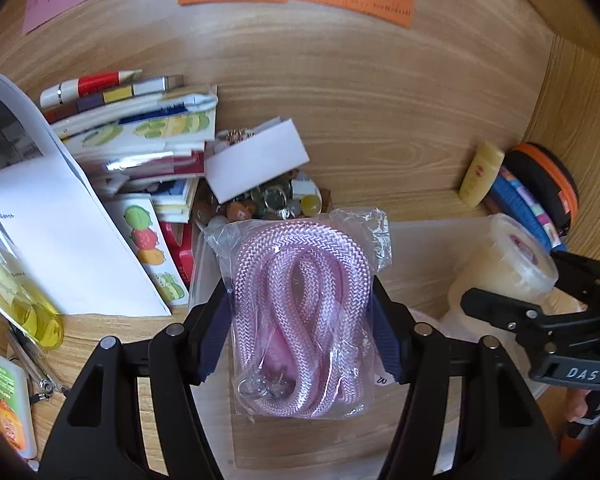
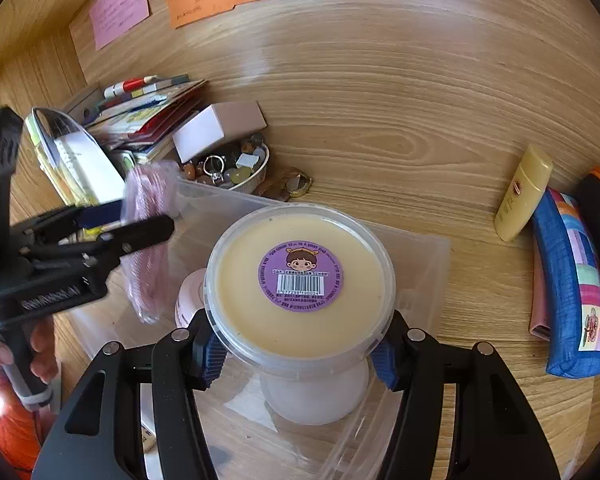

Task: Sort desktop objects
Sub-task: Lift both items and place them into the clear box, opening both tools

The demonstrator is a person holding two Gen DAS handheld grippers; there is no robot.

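Both loads are over the clear bin (image 2: 428,264) now (left gripper (image 1: 300,336) clamped on the bagged pink rope (image 1: 304,320), right gripper (image 2: 300,352) squeezing the cream tub (image 2: 300,284)), so next is lowering and letting go.

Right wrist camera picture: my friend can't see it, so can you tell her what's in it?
The right gripper holds a round tub of cream-coloured stuff with a purple sticker, above a clear plastic bin on a wooden desk. At left, the left gripper holds a bagged pink rope; a yellow bottle lies to the right.
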